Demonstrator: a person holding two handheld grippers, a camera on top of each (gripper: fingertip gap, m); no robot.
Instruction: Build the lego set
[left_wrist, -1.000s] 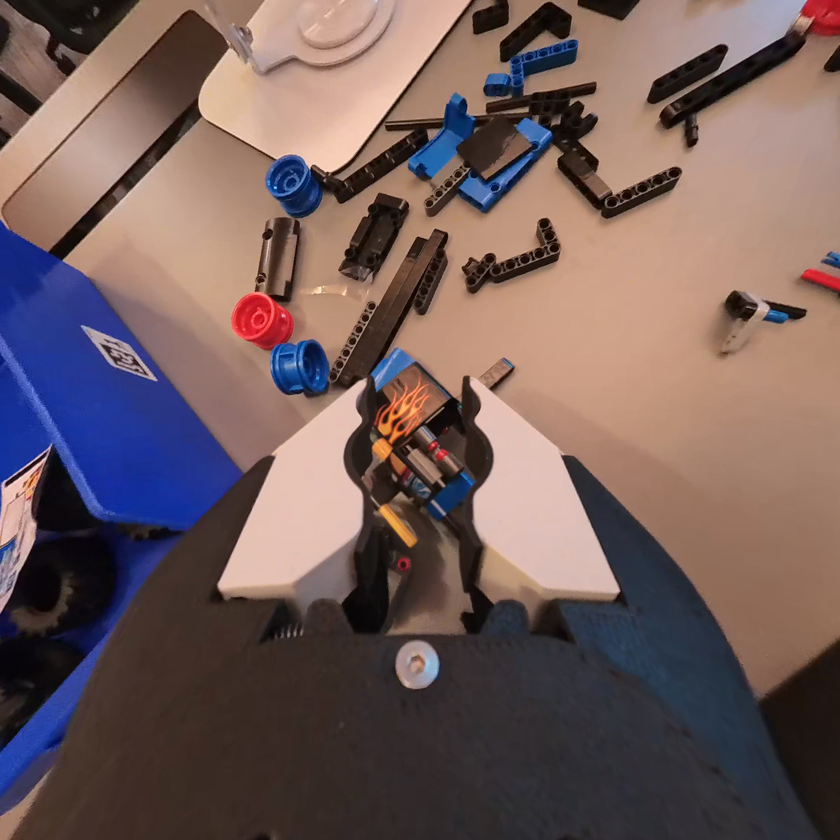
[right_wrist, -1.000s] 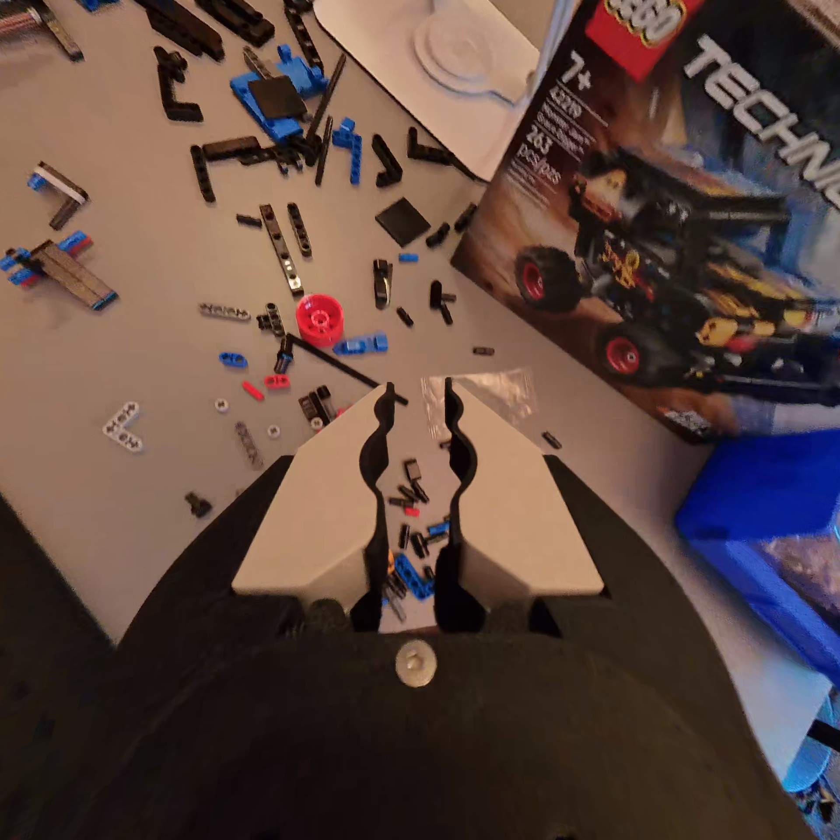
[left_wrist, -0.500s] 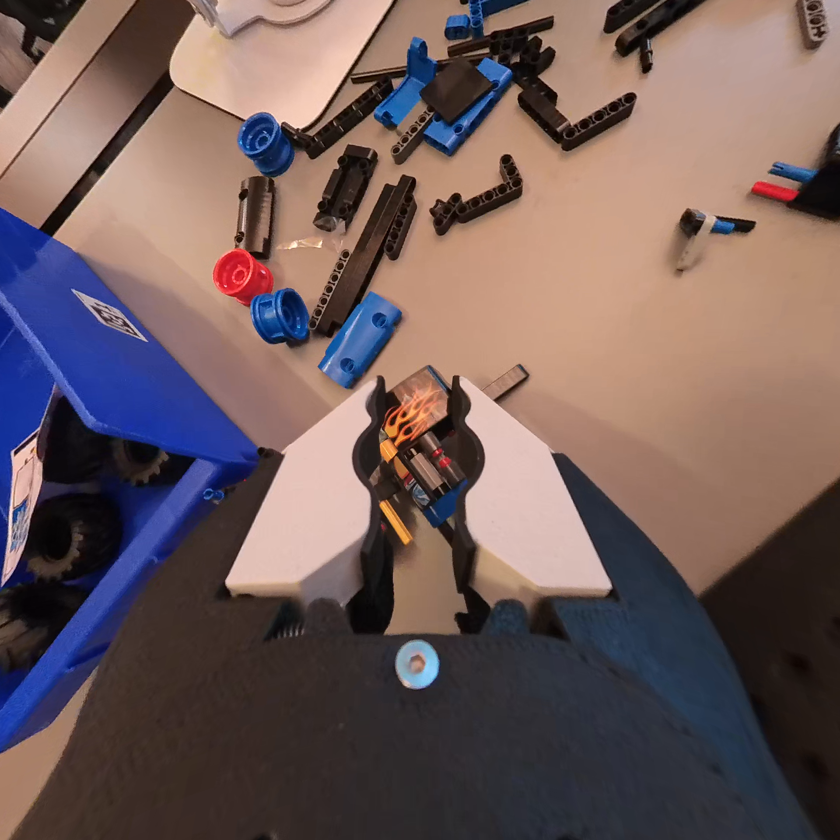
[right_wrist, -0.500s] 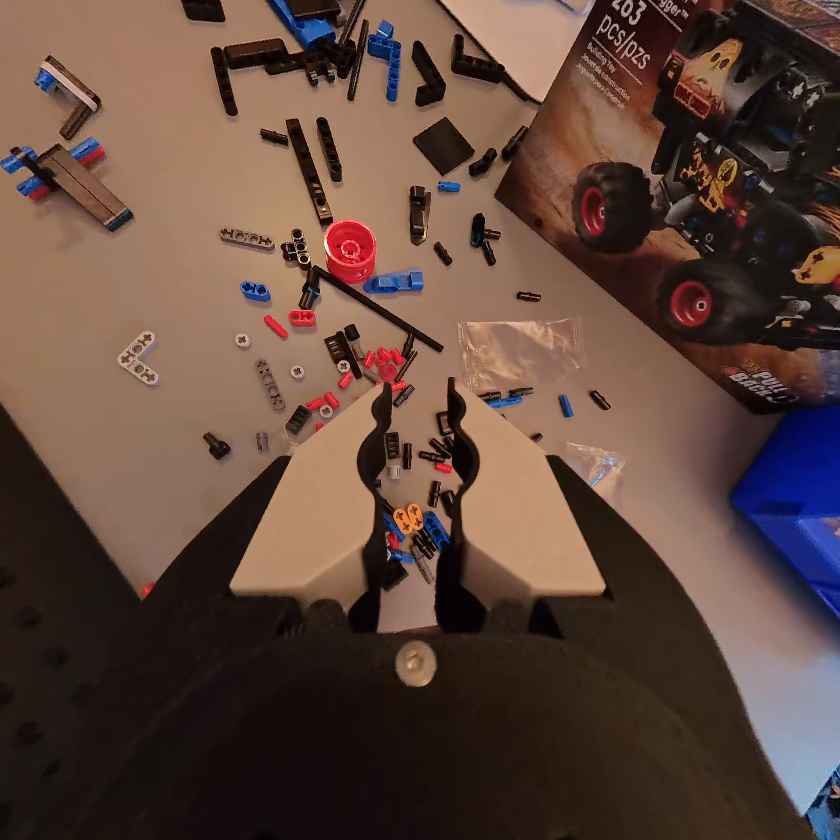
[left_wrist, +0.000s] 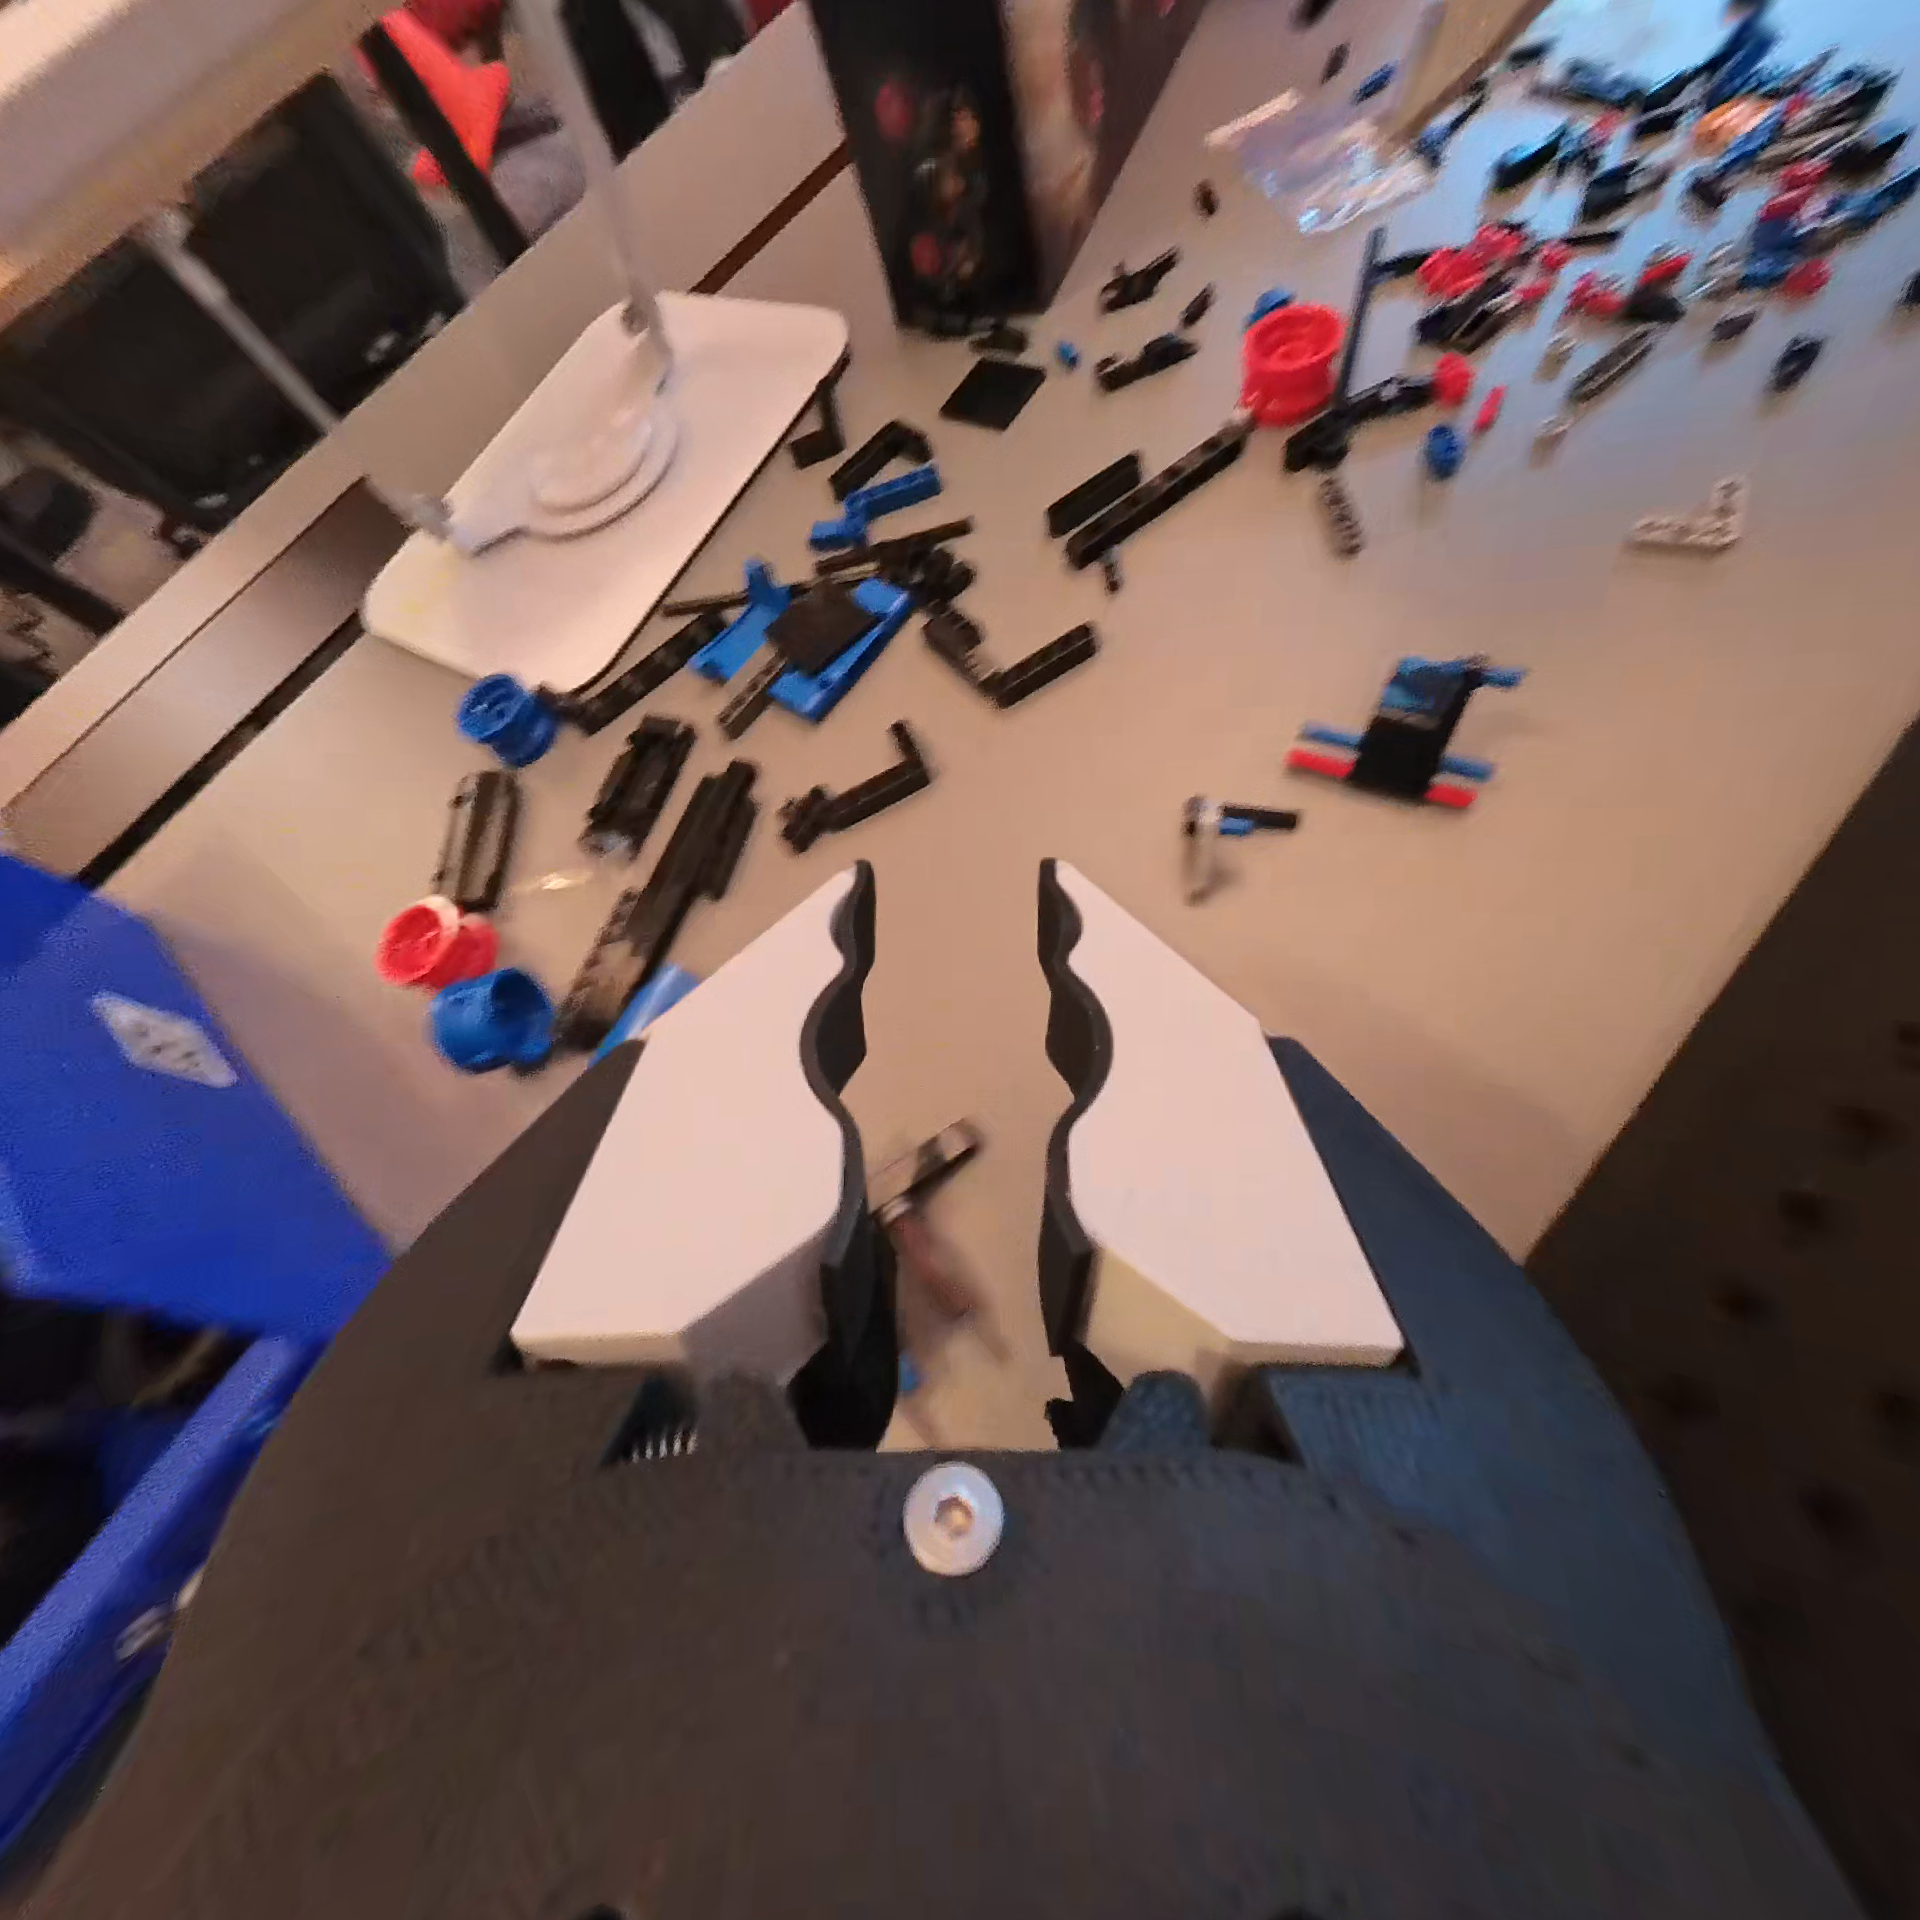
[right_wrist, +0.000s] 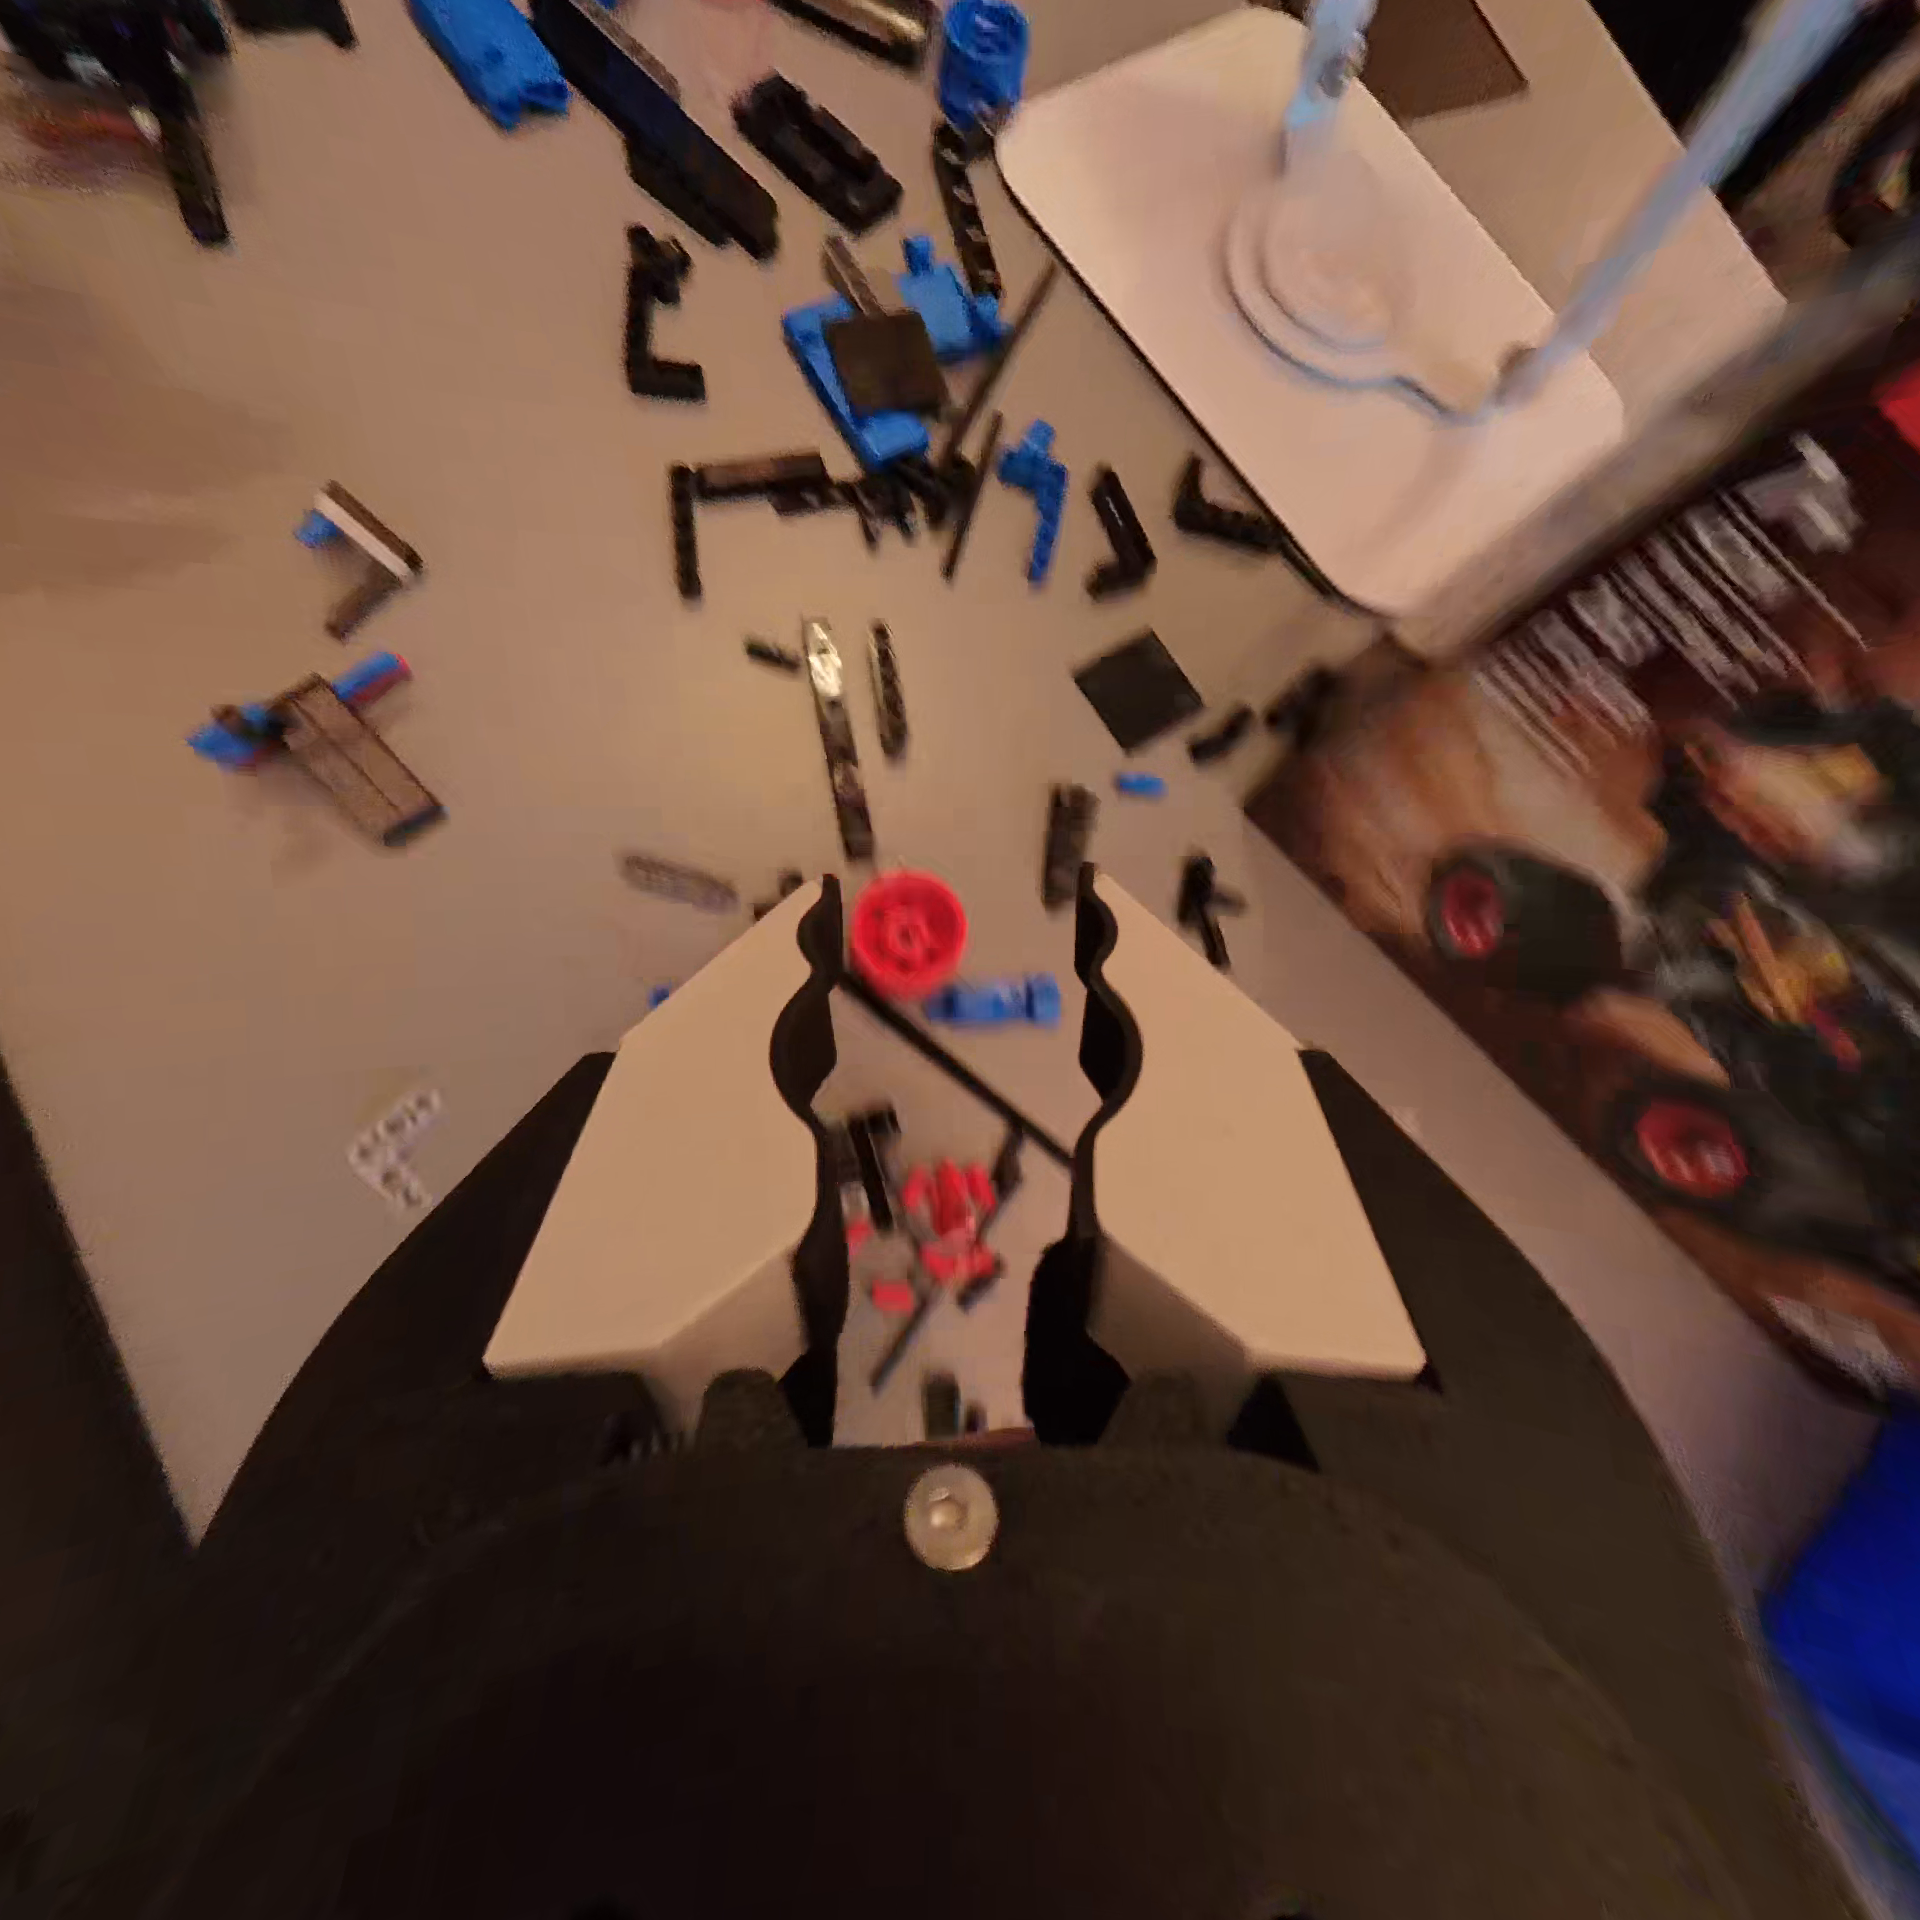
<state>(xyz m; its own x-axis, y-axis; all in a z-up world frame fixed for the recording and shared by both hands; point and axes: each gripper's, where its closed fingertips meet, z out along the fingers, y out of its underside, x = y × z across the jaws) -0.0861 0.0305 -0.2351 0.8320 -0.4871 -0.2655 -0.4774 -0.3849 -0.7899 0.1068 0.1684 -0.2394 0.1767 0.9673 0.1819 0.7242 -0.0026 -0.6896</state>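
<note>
Tongs on both sides stand spread and hold nothing: the left tongs (left_wrist: 956, 883) hang over bare table (left_wrist: 1299, 987), the right tongs (right_wrist: 951, 904) above a red wheel hub (right_wrist: 907, 933). Loose lego pieces (left_wrist: 821, 644) lie scattered across the table, blurred.

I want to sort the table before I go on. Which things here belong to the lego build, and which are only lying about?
Belong to the build:
- red wheel
- blue wheel
- black beams
- red pins
- blue frame
- lego box

Only lying about:
- white stand base
- blue bin

Both the left claw and the right claw are open and empty.
</note>
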